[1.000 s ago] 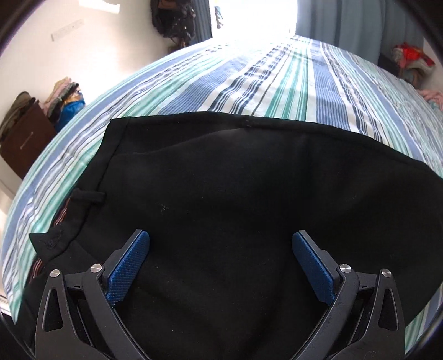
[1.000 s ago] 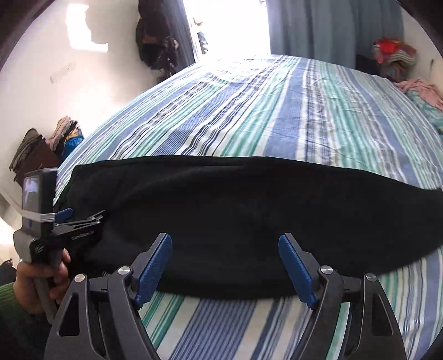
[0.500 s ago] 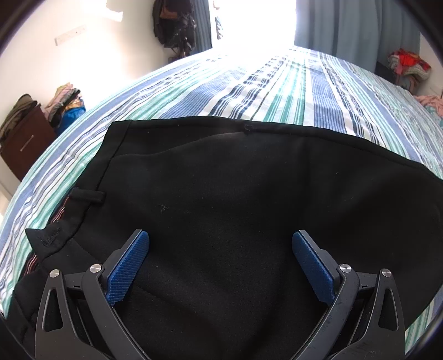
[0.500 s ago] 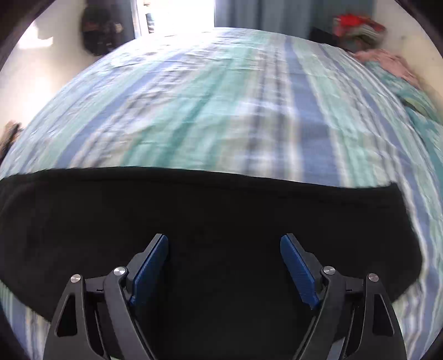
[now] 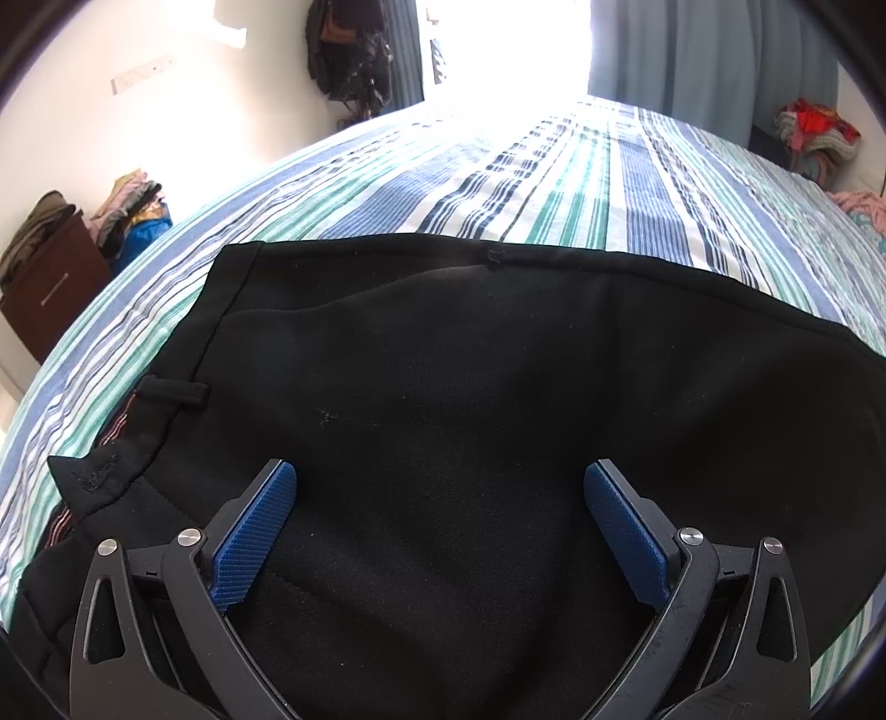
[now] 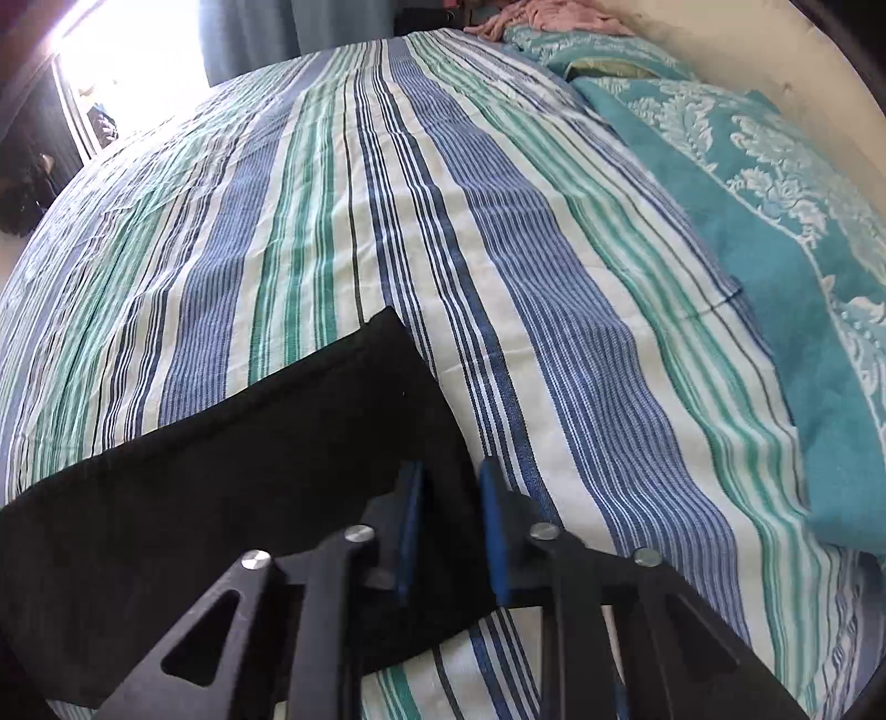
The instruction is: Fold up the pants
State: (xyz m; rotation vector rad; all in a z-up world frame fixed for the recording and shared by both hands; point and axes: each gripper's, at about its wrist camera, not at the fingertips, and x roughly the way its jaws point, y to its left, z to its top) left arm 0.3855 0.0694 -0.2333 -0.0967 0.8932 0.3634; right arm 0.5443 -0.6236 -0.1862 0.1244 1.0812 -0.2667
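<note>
**Inspector:** What differs from a second ago?

**Assistant:** The right gripper [image 6: 448, 487] has travelled from mid-leg to the hem end of the black pants [image 6: 238, 476]. Its jaws have just been closing; the blue pads now stand close together, pinching the hem corner. The left gripper [image 5: 440, 498] is where it was over the waistband end, jaws wide apart, with cloth below them but nothing clamped.

**Inspector:** Location of the garment?

**Assistant:** It lies flat across the striped bedsheet [image 6: 498, 232], waistband [image 5: 183, 343] to the left of the left wrist view, hem to the right. The far long edge [image 5: 554, 257] runs straight and unbroken.

**Inspector:** Room to move?

**Assistant:** A broad stretch of bare sheet lies beyond the far edge in both views.

**Inspector:** Surroundings?

**Assistant:** A teal patterned blanket [image 6: 786, 238] lies well right of the hem, apart from the pants. A brown cabinet [image 5: 52, 282] with piled clothes stands off the bed at left. Dark bags [image 5: 346, 50] hang on the wall, and grey curtains [image 5: 714, 61] hang behind the bed.
</note>
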